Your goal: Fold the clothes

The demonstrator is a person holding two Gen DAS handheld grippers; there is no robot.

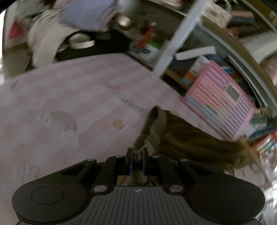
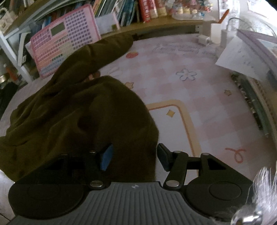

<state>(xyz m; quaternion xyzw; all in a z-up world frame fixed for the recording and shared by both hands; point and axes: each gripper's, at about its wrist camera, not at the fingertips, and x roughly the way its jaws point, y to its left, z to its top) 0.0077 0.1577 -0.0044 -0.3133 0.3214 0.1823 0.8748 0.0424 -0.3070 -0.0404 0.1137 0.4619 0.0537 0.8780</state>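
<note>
The left gripper [image 1: 137, 156] is clenched on a pinch of the garment [image 1: 187, 138], an olive-brown knit piece; a bit of ribbed edge pokes out between the two fingers, which stand close together. From that pinch the cloth runs off to the right and away, bunched and lifted a little above the table [image 1: 69, 97]. The left view is blurred, so finer folds cannot be made out.

The right gripper [image 2: 134, 156] has its fingers spread wide apart, with the garment [image 2: 83, 117] lying between and under them. Whether the pads actually touch the cloth I cannot tell. The left finger [image 2: 106, 159] shows a blue pad against the dark fabric; the right one sits just beyond the cloth's edge, over the table [image 2: 207, 103].

The table carries a pink checked mat with flowers, stars and a pale orange outline. The garment heaps over its left half in the right view, one part stretching back toward a pink toy tablet [image 2: 64, 38] that leans against a shelf of books [image 2: 145, 8]. On the far right lie some sheets of paper [image 2: 242, 58], and a white cup [image 2: 215, 32] stands near the back edge.
</note>
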